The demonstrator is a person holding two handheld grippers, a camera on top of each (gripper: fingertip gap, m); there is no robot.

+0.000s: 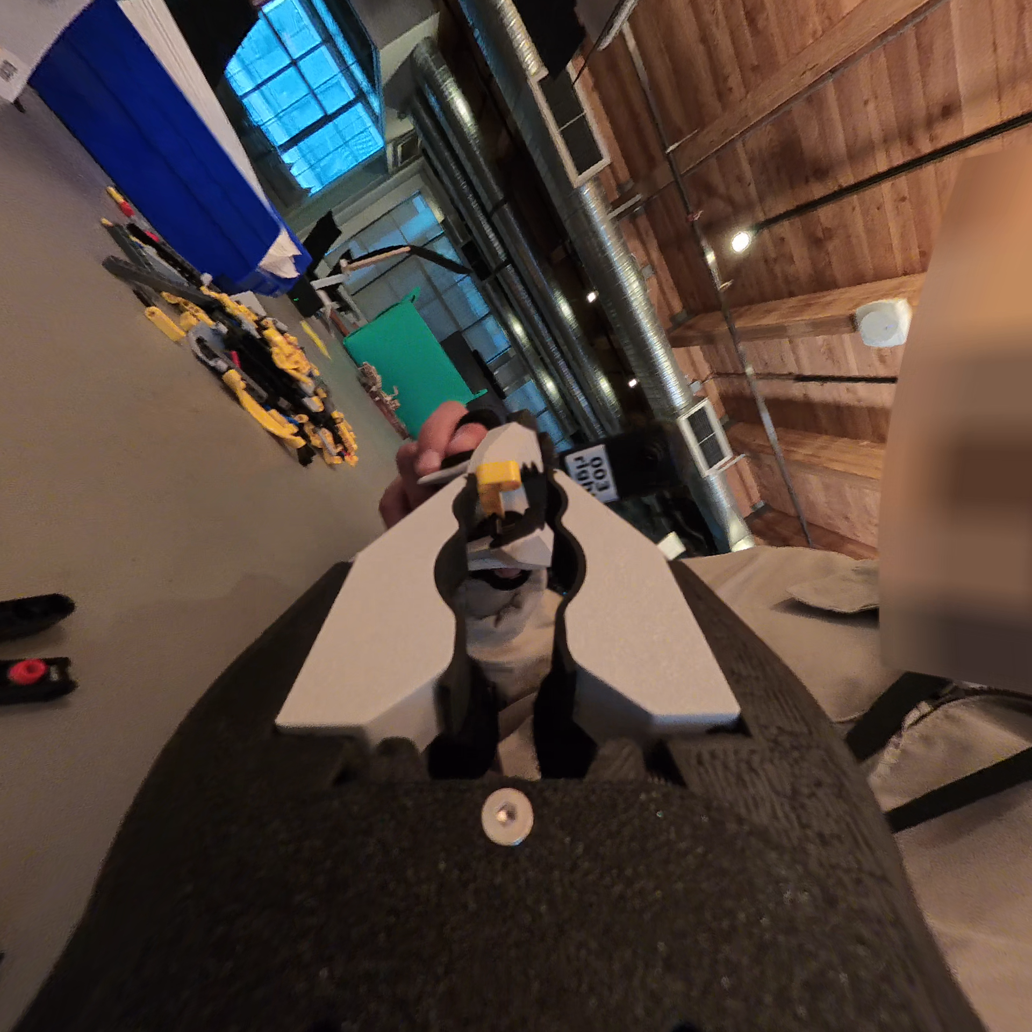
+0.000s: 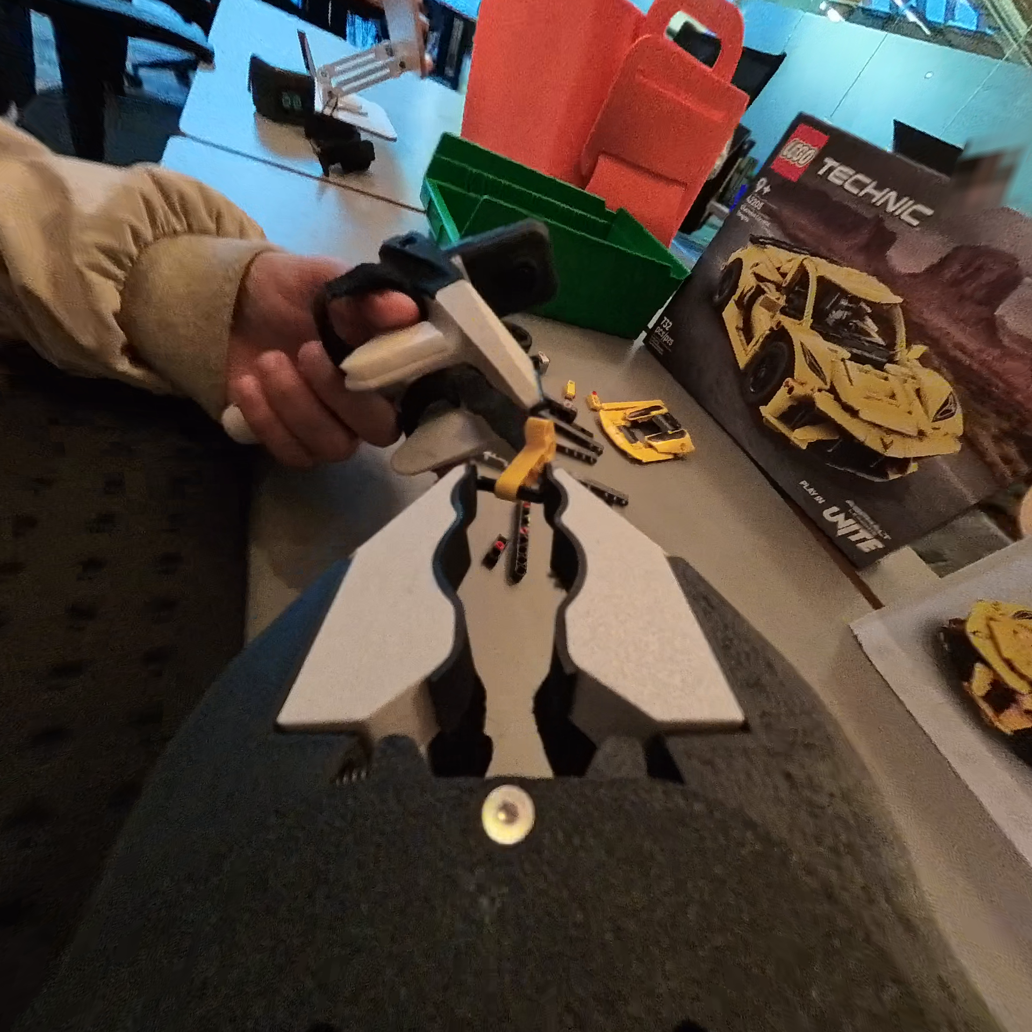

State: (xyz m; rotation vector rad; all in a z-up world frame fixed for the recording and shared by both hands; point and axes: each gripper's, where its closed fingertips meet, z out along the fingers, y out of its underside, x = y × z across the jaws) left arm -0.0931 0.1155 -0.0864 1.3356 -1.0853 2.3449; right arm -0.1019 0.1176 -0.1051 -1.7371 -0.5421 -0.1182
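While both grippers meet above the grey surface (image 2: 698,536), one small yellow piece (image 2: 528,458) sits between them.

Much is hard to read: how the piece joins the black pin under it is hidden by the fingers, a mosaic patch covers the right edge of the left wrist view, and the yellow model (image 2: 999,664) on a white sheet is cut off at the frame edge. The right gripper (image 2: 511,491) is nearly closed and pinches the lower end of the piece — the left gripper (image 2: 536,410), held by a hand (image 2: 296,363) in a beige sleeve, is closed on its upper end. In the left wrist view the left gripper (image 1: 508,502) has the piece (image 1: 494,483) at its tips. A green bin (image 2: 558,251) stands behind; its contents are not visible. A boxed car kit (image 2: 837,335) stands beside it, and loose black and yellow parts (image 2: 645,430) lie on the surface.
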